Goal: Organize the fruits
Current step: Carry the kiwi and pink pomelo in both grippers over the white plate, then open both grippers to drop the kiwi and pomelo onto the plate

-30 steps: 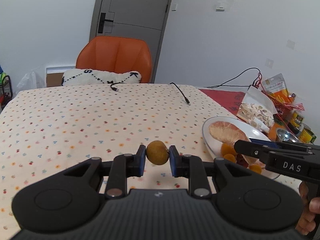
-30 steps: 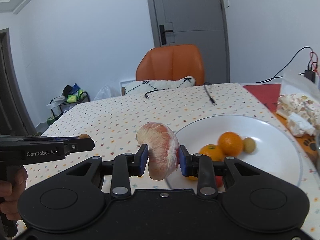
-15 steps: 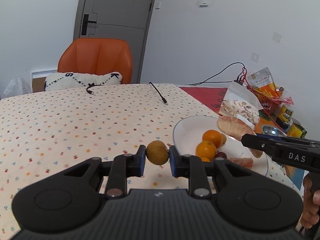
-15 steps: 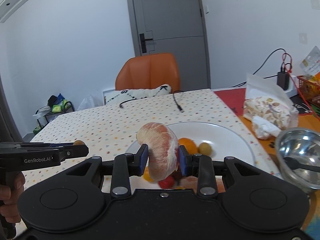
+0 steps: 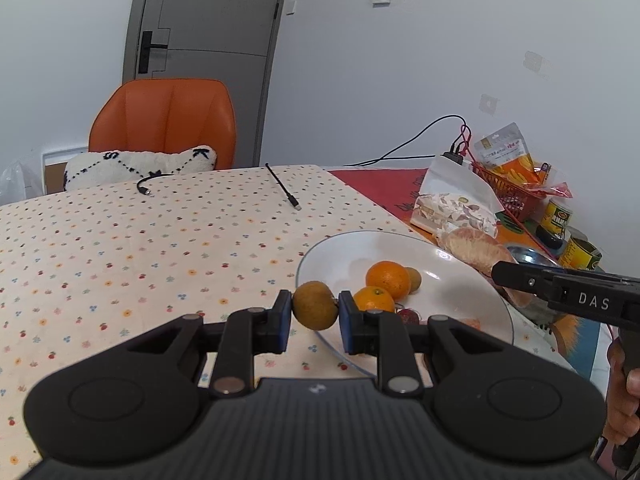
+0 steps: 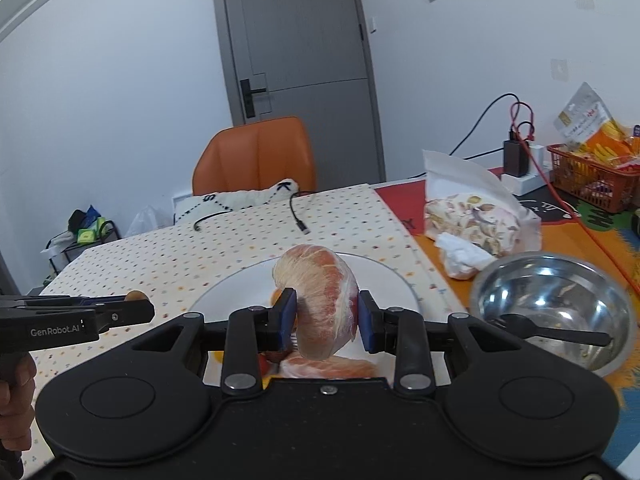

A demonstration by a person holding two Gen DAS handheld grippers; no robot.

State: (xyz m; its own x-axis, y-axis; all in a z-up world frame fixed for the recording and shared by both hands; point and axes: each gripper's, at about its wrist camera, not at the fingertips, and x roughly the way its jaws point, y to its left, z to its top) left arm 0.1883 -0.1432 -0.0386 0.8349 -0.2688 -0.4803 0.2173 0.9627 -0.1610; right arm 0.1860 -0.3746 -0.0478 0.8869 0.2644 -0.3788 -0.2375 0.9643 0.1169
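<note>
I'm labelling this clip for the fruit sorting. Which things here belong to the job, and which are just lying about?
Job:
- brown round fruit in left gripper
- peeled pomelo piece in right gripper
- white plate
- oranges

Lying about:
- steel bowl
- snack bag
- black cable
- red basket

A: Illumination is judged even and bright in both views; soft, diffuse light is cast from overhead, and only faint shadows are thrown onto the table.

B: Glare is noted on the far rim of the white plate and inside the steel bowl. Strong fisheye bending is recorded: the door frame is curved, and the corners are cut off in black.

A: Focus is found acceptable at centre. The near gripper housings are rendered dark with little detail; slight softness is seen towards the edges.
</note>
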